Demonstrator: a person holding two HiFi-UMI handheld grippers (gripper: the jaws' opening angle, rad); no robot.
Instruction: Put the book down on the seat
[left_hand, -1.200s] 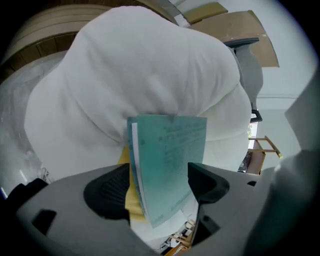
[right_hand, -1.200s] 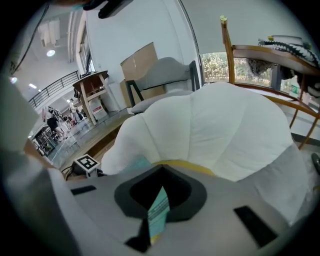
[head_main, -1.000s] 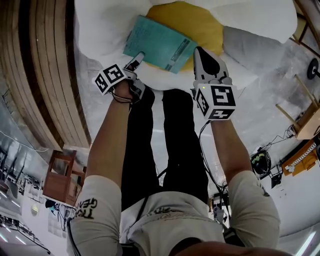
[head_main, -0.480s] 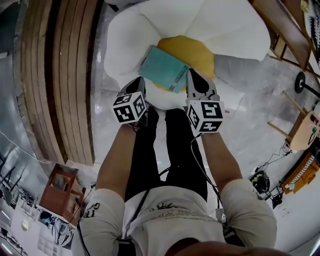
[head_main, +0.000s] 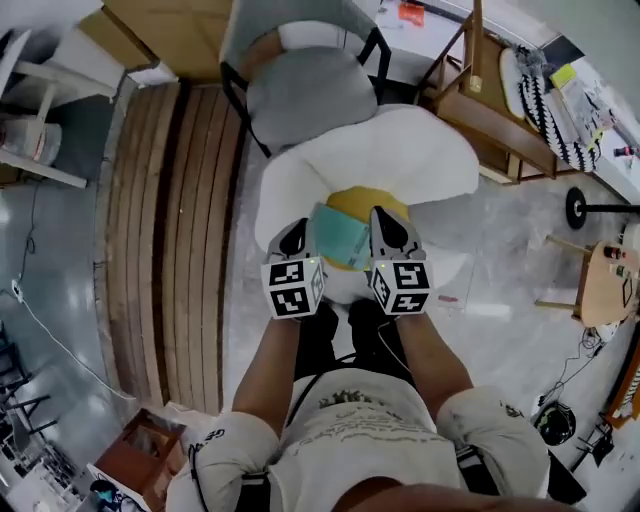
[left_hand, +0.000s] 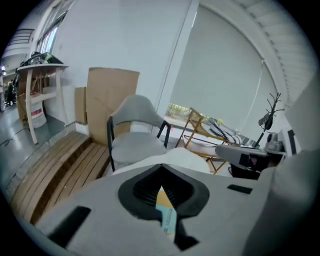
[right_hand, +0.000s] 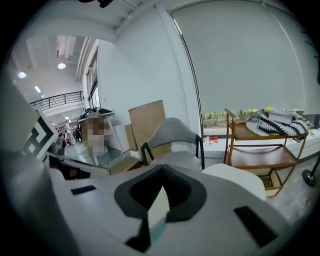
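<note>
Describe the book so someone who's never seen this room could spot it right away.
Find the big white flower-shaped seat next to the grey chair. At its centre is a round yellow cushion, and the book lies on it: thin, teal, the only flat rectangular thing there.

Even daylight filling all three views, window blind (right_hand: 240, 55) glowing at 1 o'clock, ceiling lamps (right_hand: 61, 65) shining at 10 o'clock, glossy floor (head_main: 60, 300) reflecting at 9 o'clock, fisheye bending edges, black corners vignetting both gripper views, close foreground blurring.
</note>
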